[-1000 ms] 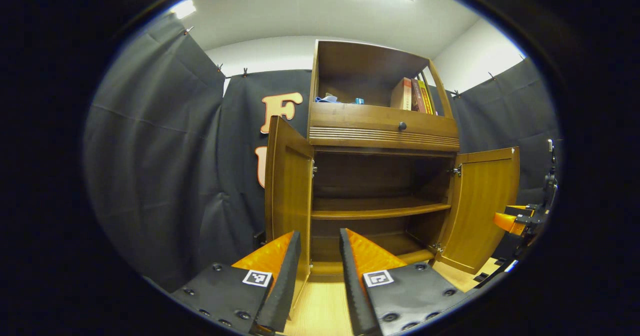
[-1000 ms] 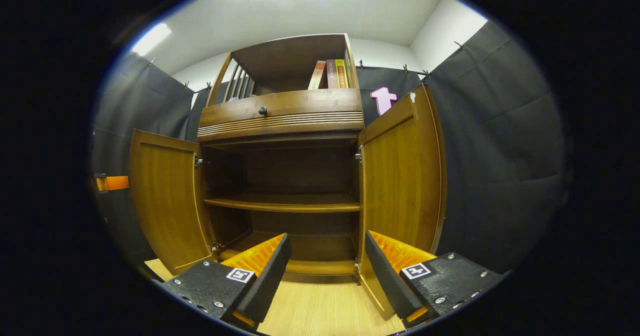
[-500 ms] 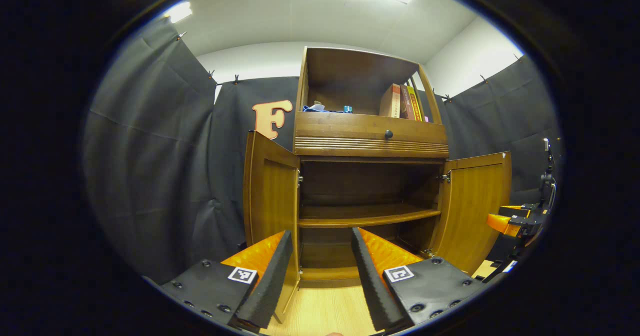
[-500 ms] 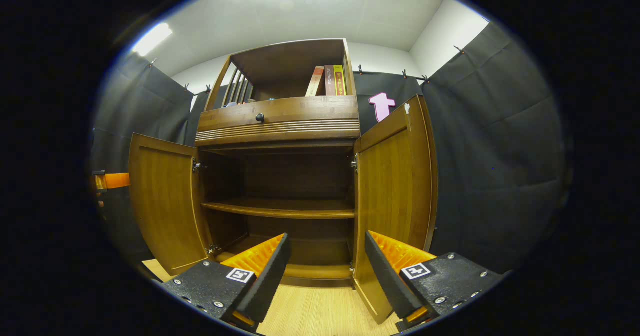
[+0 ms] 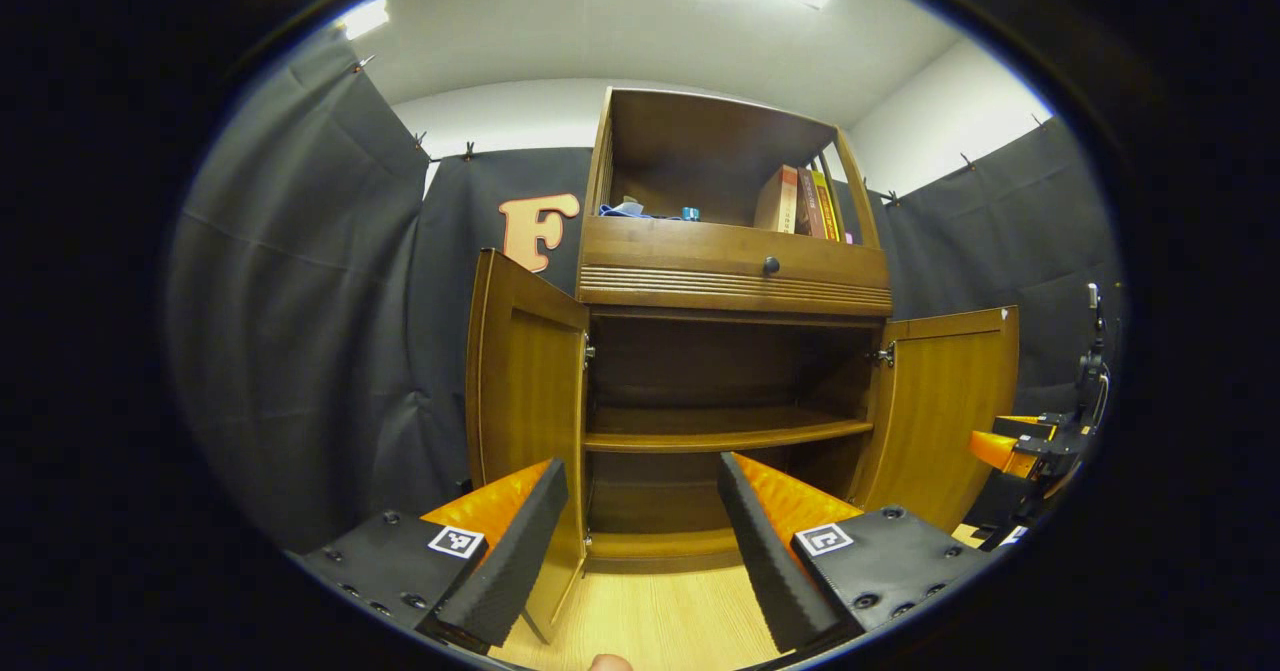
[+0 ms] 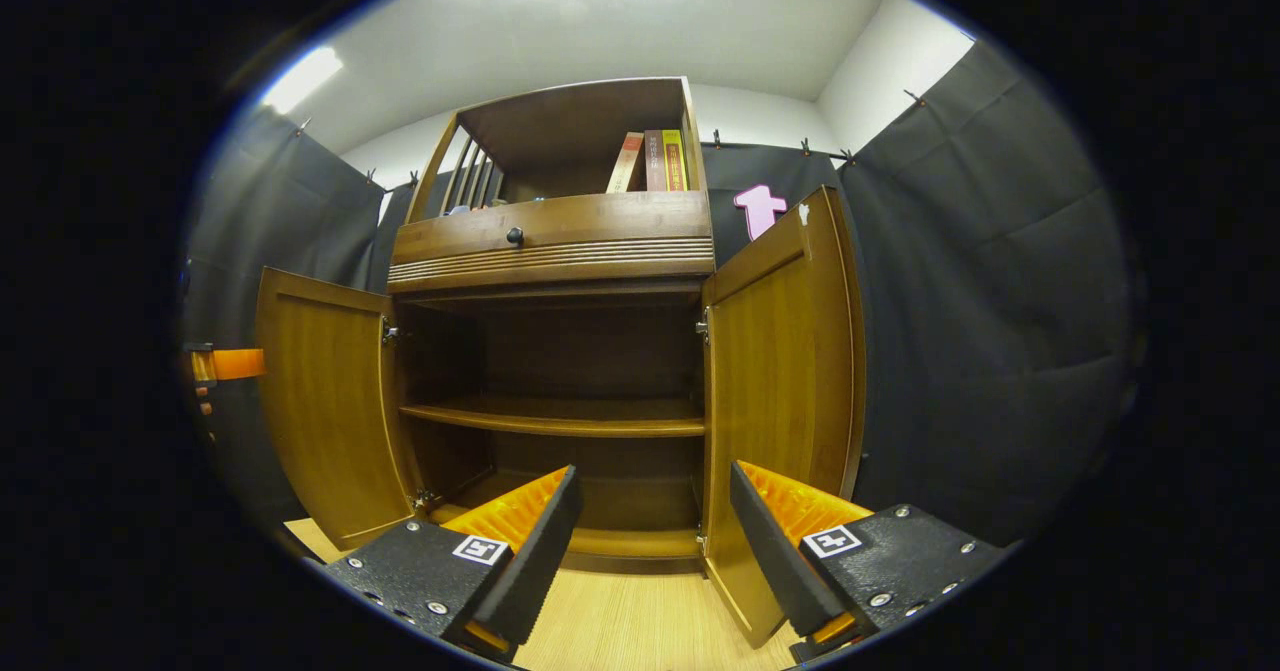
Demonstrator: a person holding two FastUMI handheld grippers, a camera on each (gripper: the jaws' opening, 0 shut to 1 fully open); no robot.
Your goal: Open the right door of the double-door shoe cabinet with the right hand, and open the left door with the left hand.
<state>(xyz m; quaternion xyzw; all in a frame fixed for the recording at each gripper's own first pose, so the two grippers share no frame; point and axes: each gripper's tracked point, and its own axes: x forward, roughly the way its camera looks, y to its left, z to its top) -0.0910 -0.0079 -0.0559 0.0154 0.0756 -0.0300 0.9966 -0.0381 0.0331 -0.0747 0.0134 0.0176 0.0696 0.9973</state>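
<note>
The shoe cabinet (image 5: 735, 351) stands at the middle of the left gripper view, against the black cloth wall, a brown wooden piece with a warm grain. Both of its doors hang open. In that view the left door (image 5: 525, 421) stands left of centre, swung outward so that its inner panel faces the camera at a slant, and the right door (image 5: 945, 411) stands right of centre, turned out wide. In the right gripper view the right door (image 6: 785, 391) fills the space just right of centre and the left door (image 6: 325, 401) stands at the left. Between the doors the lower compartment lies bare, with one inner shelf (image 6: 555, 416) across its middle and nothing seen on it or on the bottom board. Above the doors runs a drawer (image 5: 735, 266) with a small dark knob (image 5: 771, 265) and ribbed trim below. The open top compartment holds a few upright books (image 5: 800, 201) at its right side and some small blue things (image 5: 640, 211) at its left. The left tool (image 5: 640, 531) sits at the bottom of its own view, its fingers spread apart and holding nothing, close before the left door's lower edge. The right tool (image 6: 650, 541) is likewise released, fingers apart, before the right door's lower part. The floor (image 6: 640, 621) is pale wood.
</note>
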